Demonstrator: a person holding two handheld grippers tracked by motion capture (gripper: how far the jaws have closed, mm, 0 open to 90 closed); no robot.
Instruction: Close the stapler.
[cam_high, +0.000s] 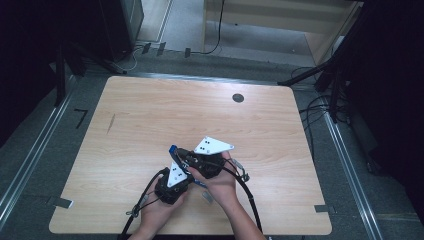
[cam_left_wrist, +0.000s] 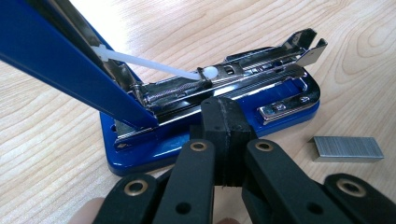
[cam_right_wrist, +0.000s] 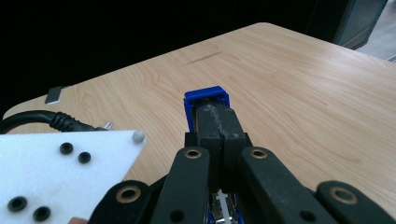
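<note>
A blue stapler (cam_left_wrist: 210, 112) lay opened near the front middle of the wooden table (cam_high: 150, 110), its top cover (cam_left_wrist: 70, 60) swung up and its chrome magazine (cam_left_wrist: 243, 77) exposed. The left gripper (cam_left_wrist: 223, 130) was seen with its jaws pressed together at the side of the base, seemingly pinching its edge, though the contact itself was hidden behind the pads. The right gripper (cam_right_wrist: 219, 126) was likewise clenched, and its closed jaws were laid against the raised blue cover (cam_right_wrist: 205, 100), whose tip was seen just beyond them; whether the cover was truly pinched could not be told.

The stapler was judged stiff and fairly heavy for its size, with smooth painted metal that might slip under rubber pads. The base rim and the cover's long edges were thought the safest places to hold (the white pusher rod (cam_left_wrist: 149, 63) and its spring looked far too delicate).

The magazine channel appeared empty, as far as could be seen. A strip of staples (cam_left_wrist: 348, 148) lay on the table just beside the base, apart from it.
</note>
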